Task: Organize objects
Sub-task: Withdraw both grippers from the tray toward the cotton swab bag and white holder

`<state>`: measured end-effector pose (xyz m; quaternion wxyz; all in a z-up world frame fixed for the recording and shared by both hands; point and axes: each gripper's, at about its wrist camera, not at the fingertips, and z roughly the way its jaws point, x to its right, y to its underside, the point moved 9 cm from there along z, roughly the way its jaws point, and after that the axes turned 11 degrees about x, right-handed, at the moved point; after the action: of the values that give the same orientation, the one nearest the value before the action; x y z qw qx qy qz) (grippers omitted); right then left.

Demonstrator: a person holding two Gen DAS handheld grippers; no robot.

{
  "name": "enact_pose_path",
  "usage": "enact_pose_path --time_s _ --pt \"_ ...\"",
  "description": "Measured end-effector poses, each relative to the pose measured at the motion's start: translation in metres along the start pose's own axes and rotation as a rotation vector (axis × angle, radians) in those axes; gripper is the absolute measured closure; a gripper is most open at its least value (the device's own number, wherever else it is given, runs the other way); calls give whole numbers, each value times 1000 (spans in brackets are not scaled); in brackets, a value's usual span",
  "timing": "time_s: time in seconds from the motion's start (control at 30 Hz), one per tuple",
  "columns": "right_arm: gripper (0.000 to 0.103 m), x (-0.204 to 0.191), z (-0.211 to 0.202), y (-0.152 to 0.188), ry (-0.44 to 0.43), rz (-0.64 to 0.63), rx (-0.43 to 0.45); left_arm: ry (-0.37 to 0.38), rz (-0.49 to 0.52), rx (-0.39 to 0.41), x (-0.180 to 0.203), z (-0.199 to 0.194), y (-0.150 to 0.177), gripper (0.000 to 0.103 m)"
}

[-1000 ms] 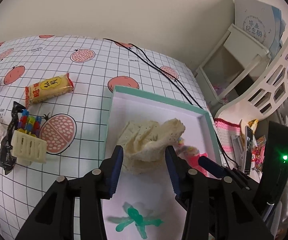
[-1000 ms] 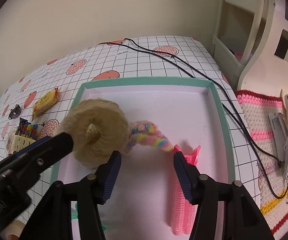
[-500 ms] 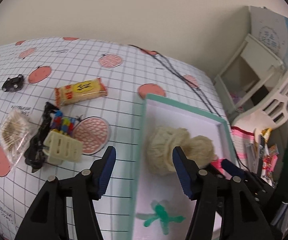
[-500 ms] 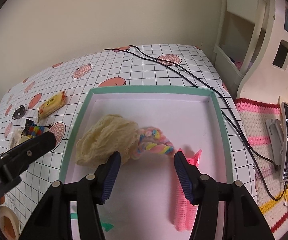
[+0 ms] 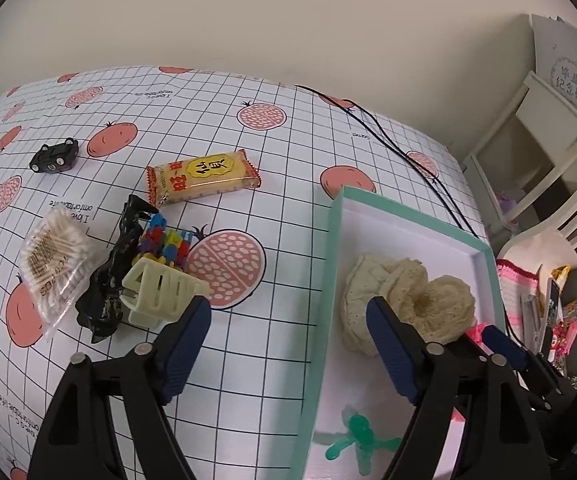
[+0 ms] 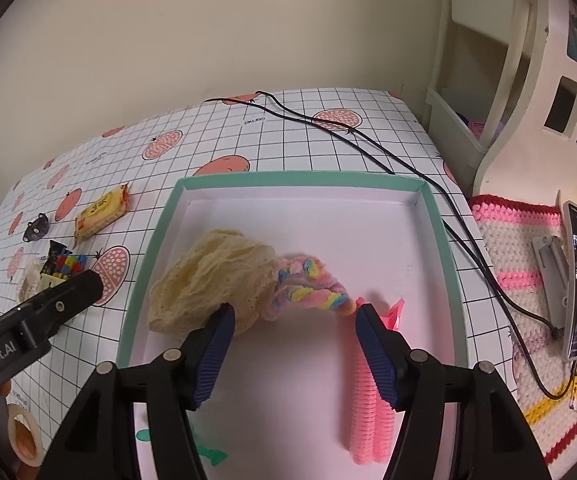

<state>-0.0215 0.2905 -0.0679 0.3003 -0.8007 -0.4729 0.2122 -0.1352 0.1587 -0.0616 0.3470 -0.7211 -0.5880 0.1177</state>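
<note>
Left wrist view: left hand-held gripper [image 5: 288, 346] wide, empty; cream clip [image 5: 160, 296] just ahead-left on the table [image 5: 272, 80]. Centre on the clip before closing.
Right wrist view: right hand-held gripper [image 6: 292, 344] wide, empty, above the box [image 6: 444, 240]; scrunchie [image 6: 208, 280] ahead-left.

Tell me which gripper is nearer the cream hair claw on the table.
Left. The left gripper hovers at the box's left edge, its left finger just right of the cream claw. The right gripper is over the box, farther from the claw.
</note>
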Motion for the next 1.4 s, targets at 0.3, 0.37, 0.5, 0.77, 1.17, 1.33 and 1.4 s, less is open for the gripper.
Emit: enact_pose_path --time_s 0.3,0.37,0.5,0.77,1.17,1.33,1.4 --pt "23 -1 1 0 -3 1 4 -50 -10 -3 -11 4 1 12" --pt "21 -1 1 1 -4 1 1 -55 -17 -6 -13 5 2 12" --pt "13 -1 2 3 -4 -6 1 -66 -20 -8 -15 5 3 11" --pt "0 -2 3 5 4 -18 -2 -76 -8 -16 -16 7 5 7" --pt "0 3 0 7 47 -16 -41 -55 -27 -28 -14 3 3 7" --pt "0 0 -10 3 49 -29 -59 -40 -37 -53 -11 -2 2 7" --pt "0 -3 -16 -1 76 -59 -55 -34 -45 -67 -11 -4 1 7"
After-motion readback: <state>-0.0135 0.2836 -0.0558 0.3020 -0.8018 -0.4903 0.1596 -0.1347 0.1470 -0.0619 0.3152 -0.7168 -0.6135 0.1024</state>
